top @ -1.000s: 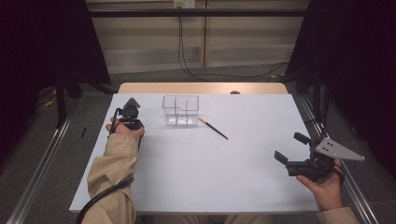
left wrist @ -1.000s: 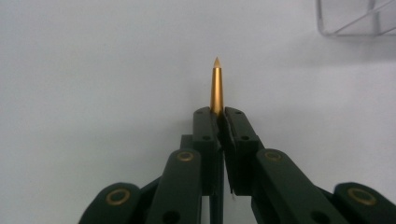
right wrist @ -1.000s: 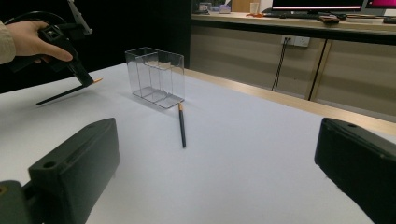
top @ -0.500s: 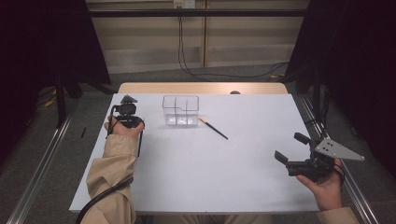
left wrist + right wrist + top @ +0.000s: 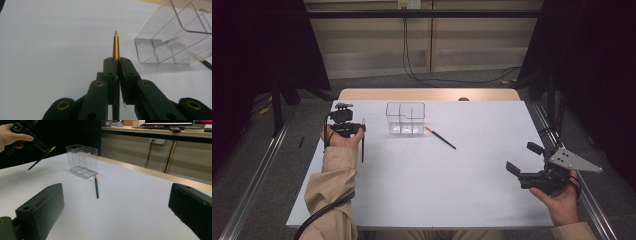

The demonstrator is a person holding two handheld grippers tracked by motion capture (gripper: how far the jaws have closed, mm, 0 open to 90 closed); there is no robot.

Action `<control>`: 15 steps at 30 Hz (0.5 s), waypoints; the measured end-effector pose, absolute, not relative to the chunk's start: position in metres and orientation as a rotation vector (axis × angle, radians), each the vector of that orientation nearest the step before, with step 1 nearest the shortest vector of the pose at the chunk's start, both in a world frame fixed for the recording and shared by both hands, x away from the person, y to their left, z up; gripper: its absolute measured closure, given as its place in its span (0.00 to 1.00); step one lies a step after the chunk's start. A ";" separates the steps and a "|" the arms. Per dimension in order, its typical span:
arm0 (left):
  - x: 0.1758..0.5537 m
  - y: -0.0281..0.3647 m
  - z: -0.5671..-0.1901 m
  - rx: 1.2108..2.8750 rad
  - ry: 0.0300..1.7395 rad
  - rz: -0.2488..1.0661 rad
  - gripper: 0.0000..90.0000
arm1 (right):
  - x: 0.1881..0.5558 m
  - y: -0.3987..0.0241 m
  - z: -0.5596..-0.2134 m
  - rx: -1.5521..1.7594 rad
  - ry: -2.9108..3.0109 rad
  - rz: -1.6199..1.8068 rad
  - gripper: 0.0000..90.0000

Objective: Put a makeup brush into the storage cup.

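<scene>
Your left gripper is clamping a pencil between fully closed jaws, gold tip poking out ahead, the long dark shaft hanging back below your hand. You're holding it lifted off the surface, just left of the clear box, likely lining it up for a compartment. Your right gripper is resting wide open and empty, well apart at the right edge, probably waiting its turn. A second pencil is lying flat by the box's right corner.
</scene>
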State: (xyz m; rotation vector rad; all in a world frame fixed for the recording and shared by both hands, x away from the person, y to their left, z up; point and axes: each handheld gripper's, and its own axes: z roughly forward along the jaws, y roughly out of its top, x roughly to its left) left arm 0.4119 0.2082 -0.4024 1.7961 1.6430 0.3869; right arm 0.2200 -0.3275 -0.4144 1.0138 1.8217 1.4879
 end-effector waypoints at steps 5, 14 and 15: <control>0.408 0.210 -0.400 1.746 1.610 0.417 0.94 | 0.220 -0.327 -0.415 1.012 1.824 1.485 0.00; 0.400 0.213 -0.398 1.650 1.552 0.425 0.94 | 0.220 -0.327 -0.414 1.008 1.825 1.485 0.00; 0.400 0.213 -0.398 1.643 1.546 0.426 0.94 | 0.220 -0.327 -0.414 1.007 1.825 1.484 0.00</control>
